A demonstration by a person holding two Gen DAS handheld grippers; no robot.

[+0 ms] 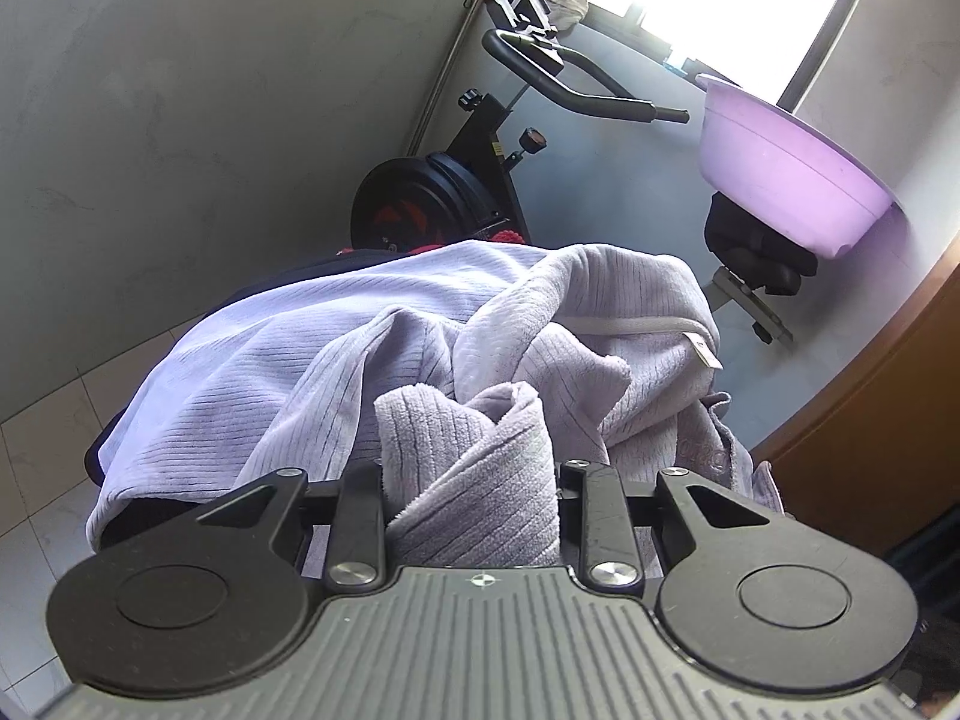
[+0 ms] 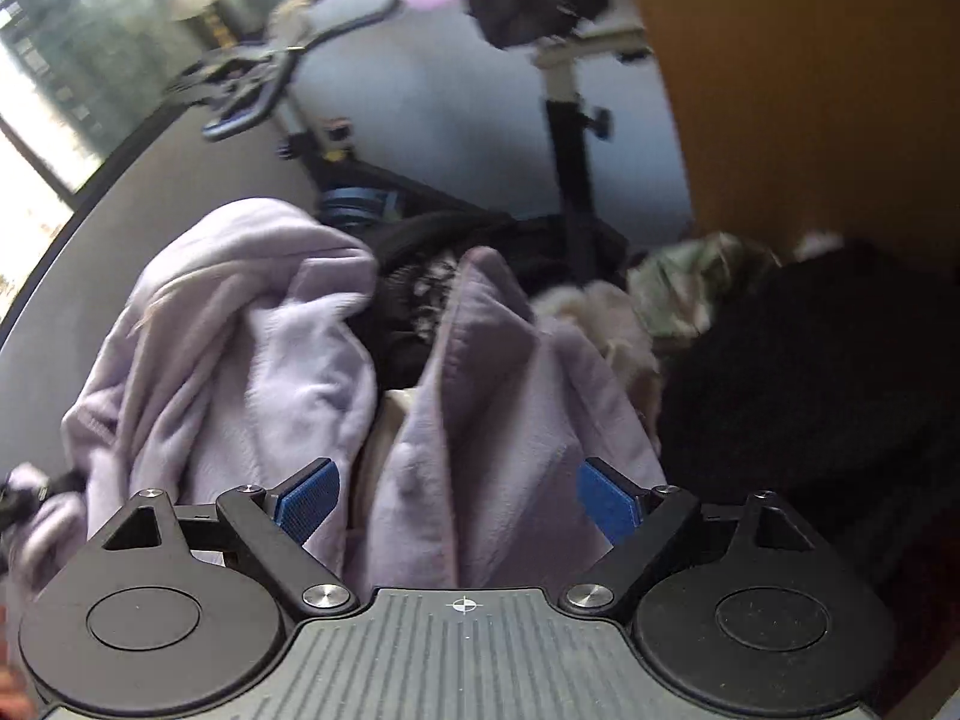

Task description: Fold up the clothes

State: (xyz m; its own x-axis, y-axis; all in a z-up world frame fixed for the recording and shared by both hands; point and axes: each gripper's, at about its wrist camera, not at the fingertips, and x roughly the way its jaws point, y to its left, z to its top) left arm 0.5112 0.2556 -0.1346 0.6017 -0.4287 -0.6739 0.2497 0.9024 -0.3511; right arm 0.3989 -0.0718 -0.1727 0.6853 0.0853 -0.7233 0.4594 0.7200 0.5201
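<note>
Your left gripper is closed on a bunched fold of the lilac ribbed garment, the cloth pinched up between its fingers and the rest spreading ahead of it over a dark pile. Your right gripper stands wide open, blue pads apart, with a fold of the same garment lying loose between them and not pressed. Beyond the right gripper lie other clothes, pale and greenish, on a dark surface. Farther ahead of both stand an exercise bike and a purple basin. The right view is blurred.
</note>
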